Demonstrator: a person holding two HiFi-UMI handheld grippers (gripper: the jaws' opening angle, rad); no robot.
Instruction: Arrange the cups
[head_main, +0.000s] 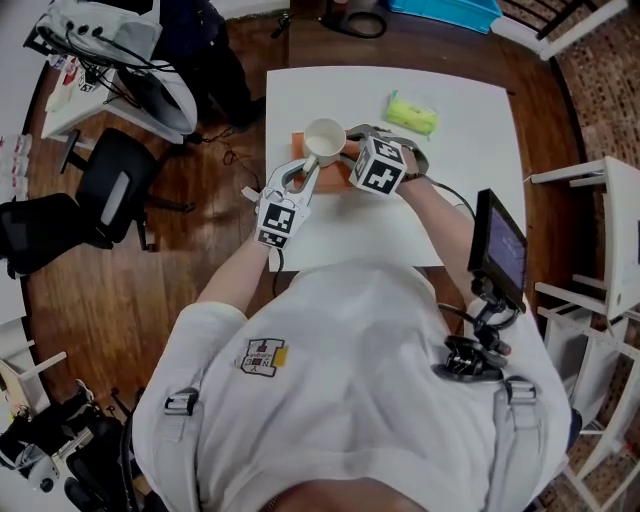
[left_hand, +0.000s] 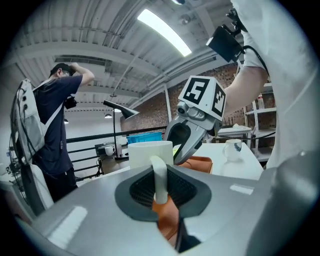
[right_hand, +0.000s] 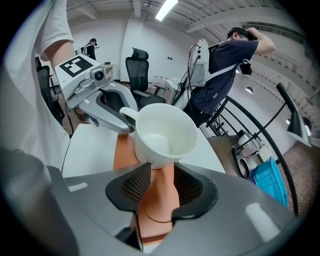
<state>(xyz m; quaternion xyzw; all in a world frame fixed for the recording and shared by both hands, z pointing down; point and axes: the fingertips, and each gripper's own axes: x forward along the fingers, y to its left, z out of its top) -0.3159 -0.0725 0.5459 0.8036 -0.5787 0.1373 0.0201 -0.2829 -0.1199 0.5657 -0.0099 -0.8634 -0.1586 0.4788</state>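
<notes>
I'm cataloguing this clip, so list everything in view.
cup: one, white, above tray, handle in left jaws
second cup: one, white, dark mark, farther white surface
tray: one, orange, under cup, in right jaws
packet: one, yellow-green, table's far side
table: one, white, centre
bin: one, blue, beyond table
screen: one, dark, table's right edge
chairs: two, black, floor at left
bystander: one, dark shirt, background
left gripper: one, grey, shut on cup handle
right gripper: one, grey, shut on tray
</notes>
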